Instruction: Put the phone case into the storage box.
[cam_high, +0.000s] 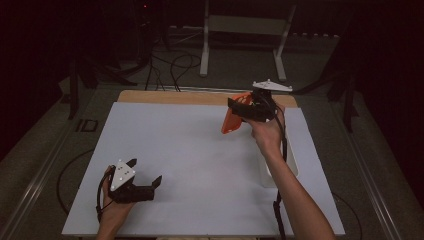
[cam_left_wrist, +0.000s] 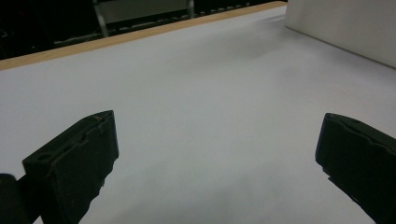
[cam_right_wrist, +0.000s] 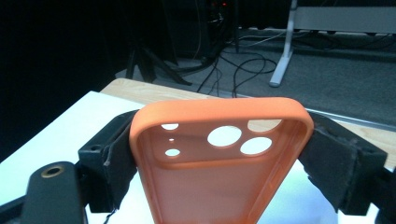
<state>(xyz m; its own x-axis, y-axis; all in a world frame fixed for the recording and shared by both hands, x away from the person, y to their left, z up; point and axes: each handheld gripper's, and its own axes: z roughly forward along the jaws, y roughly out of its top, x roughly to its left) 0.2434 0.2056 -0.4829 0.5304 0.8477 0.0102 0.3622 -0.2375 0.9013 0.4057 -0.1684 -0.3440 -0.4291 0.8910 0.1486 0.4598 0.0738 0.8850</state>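
Note:
An orange phone case (cam_high: 231, 120) hangs above the far right part of the white table (cam_high: 190, 165), held up in the air by my right gripper (cam_high: 245, 111). In the right gripper view the case (cam_right_wrist: 219, 158) sits between the two black pads (cam_right_wrist: 116, 161), its camera holes toward the far end, and both pads press on its long sides. My left gripper (cam_high: 145, 172) rests near the table's front left with its jaws wide apart. Between those jaws (cam_left_wrist: 215, 158) lies only bare white surface.
A white box (cam_high: 292, 167) lies on the table beside my right forearm, its wall (cam_left_wrist: 345, 28) at the top right of the left gripper view. A wooden strip (cam_high: 175, 96) runs along the far edge. Cables and metal stand legs (cam_high: 204, 50) lie on the floor beyond.

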